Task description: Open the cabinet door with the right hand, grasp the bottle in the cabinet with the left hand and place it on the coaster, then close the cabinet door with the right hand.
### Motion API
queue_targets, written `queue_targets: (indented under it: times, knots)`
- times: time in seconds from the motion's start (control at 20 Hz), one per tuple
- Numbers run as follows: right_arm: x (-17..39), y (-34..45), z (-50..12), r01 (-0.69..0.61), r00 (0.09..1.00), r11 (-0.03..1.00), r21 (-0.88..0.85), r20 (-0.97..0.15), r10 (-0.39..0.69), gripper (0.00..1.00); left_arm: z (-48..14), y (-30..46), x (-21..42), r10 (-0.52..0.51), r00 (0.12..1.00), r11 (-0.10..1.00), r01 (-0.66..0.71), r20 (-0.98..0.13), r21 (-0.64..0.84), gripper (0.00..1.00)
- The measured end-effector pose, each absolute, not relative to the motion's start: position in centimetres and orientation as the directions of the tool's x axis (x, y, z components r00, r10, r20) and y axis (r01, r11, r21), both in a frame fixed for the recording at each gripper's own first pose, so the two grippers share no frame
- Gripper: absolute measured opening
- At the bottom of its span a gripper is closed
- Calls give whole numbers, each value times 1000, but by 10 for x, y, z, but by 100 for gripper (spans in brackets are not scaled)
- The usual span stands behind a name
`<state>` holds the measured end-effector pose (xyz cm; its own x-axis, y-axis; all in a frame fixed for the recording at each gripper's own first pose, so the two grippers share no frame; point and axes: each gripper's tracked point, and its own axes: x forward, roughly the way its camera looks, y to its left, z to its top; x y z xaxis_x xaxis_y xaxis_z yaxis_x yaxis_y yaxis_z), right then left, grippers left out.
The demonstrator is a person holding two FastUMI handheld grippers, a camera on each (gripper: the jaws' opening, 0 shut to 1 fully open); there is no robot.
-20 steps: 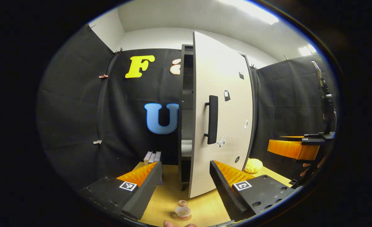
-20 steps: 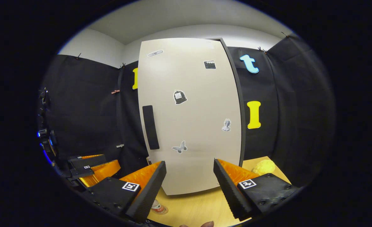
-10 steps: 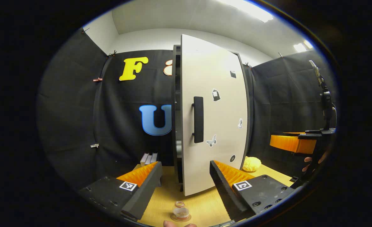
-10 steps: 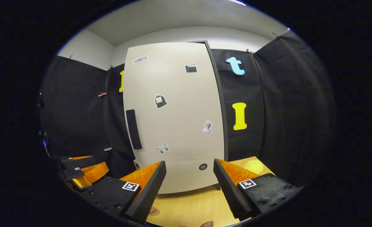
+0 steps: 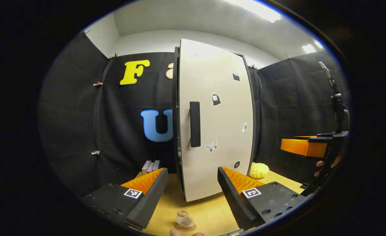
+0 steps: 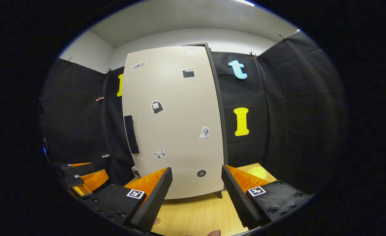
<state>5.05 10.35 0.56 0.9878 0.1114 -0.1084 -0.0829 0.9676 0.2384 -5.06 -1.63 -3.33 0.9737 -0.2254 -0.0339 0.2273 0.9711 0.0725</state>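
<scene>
The white cabinet door (image 5: 219, 131) with its black handle (image 5: 195, 124) lies almost flush against the dark cabinet frame (image 5: 176, 114). A small clear bottle (image 5: 184, 220) stands on a round coaster (image 5: 185, 226) on the wooden table, near and below my left gripper (image 5: 193, 171), which is open and empty. In the right gripper view the door (image 6: 176, 124) faces me, with its handle (image 6: 131, 134) at the left. My right gripper (image 6: 196, 169) is open, empty and just short of the door's lower part. The left gripper (image 6: 84, 178) shows at the lower left.
A yellow sponge-like lump (image 5: 259, 169) lies on the table (image 5: 209, 209) right of the cabinet. Some books (image 5: 150, 165) stand to the cabinet's left. The right gripper (image 5: 302, 147), held by a hand (image 5: 323, 164), is at the far right of the left gripper view.
The door has swung from partly open to nearly flush with the cabinet, hiding the shelves inside. Both grippers stay open. The bottle stays on its coaster.
</scene>
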Motion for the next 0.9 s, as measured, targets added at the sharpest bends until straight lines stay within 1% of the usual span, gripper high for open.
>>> queue_targets:
  times: [0.9]
  knots:
    - [45, 104, 4, -89, 987, 970, 228, -110, 117, 98, -35, -16, -54, -221, 975, 970, 224, -36, 95, 95]
